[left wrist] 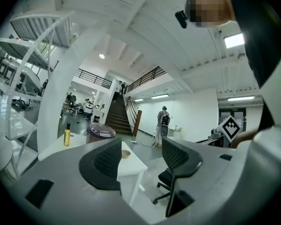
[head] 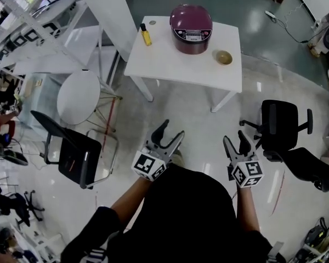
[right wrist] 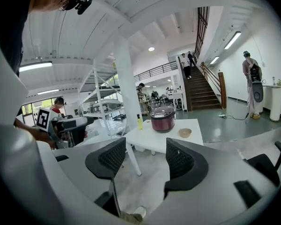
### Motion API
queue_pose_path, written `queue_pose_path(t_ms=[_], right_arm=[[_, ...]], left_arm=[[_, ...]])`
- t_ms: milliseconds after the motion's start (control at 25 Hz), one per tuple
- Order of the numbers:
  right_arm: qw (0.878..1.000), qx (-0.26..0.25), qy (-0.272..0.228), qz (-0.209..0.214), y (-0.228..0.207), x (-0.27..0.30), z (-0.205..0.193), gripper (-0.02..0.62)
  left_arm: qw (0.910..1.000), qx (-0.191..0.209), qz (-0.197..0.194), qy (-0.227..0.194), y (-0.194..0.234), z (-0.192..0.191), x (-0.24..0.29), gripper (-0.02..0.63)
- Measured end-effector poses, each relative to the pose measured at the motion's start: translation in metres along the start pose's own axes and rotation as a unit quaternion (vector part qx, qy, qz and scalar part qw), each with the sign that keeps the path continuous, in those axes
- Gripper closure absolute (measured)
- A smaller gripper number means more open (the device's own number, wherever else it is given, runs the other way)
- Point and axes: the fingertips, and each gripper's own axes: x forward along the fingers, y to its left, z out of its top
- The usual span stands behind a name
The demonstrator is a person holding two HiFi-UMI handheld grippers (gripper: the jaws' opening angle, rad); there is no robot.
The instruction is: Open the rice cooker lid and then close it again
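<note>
Person's dark top (head: 192,218) fills the bottom of the head view, with both grippers held out just ahead of it. Left gripper (head: 172,129) is released: jaws spread, nothing between them. Right gripper (head: 234,137) is the same, jaws apart and empty. Each gripper view confirms it: only floor and furniture show through the gap.

Rice cooker (head: 191,27) is maroon, lid down, and sits at the far side of the white table (head: 175,64), well apart from both grippers. Yellow bottle (head: 146,35) stands upright to its left, small bowl (head: 224,57) to its right near the table's edge.

View differences:
- Head view alone shows the layout from above: black office chair (head: 282,126) just right of the right gripper, black folding chair (head: 71,152) and round white stool (head: 78,97) on the left.
- Left gripper view shows the cooker partly behind its left jaw, and the right gripper's marker cube (left wrist: 230,128) at the right edge.
- Right gripper view has a clear line to the cooker's front panel, above its jaws.
- Both gripper views show a staircase (right wrist: 201,90) and a standing person with a backpack (right wrist: 250,78); the head view shows neither.

Bare floor lies between grippers and table. Floor (head: 197,125) is glossy and pale grey. The room is large, with white shelving racks (right wrist: 98,102) and a white beamed ceiling.
</note>
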Motion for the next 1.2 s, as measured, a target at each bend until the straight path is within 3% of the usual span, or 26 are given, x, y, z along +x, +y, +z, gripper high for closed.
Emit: queue_pose_path(t_ms=[200, 360, 560, 760, 1000, 1200], right_arm=[[1.000, -0.010, -0.007, -0.002, 0.009, 0.061, 0.035, 0.359], [0.998, -0.054, 0.002, -0.014, 0.022, 0.105, 0.052, 0.359], [0.998, -0.054, 0.009, -0.008, 0.037, 0.150, 0.060, 0.359], [0.999, -0.040, 0.031, 0.004, 0.045, 0.186, 0.057, 0.359], [0.998, -0.044, 0.024, -0.022, 0.046, 0.213, 0.074, 0.359], [0.998, -0.046, 0.040, -0.020, 0.048, 0.221, 0.069, 0.359]], left_arm=[[1.0000, -0.008, -0.002, -0.006, 0.059, 0.020, 0.024, 0.359], [0.9998, -0.015, -0.010, -0.010, 0.095, 0.029, 0.039, 0.359], [0.9997, -0.005, -0.023, -0.004, 0.133, 0.027, 0.053, 0.359], [0.9995, 0.012, -0.028, -0.007, 0.155, 0.035, 0.056, 0.359], [0.9997, 0.000, -0.011, -0.024, 0.183, 0.038, 0.053, 0.359], [0.9996, -0.015, -0.004, -0.023, 0.201, 0.034, 0.059, 0.359]])
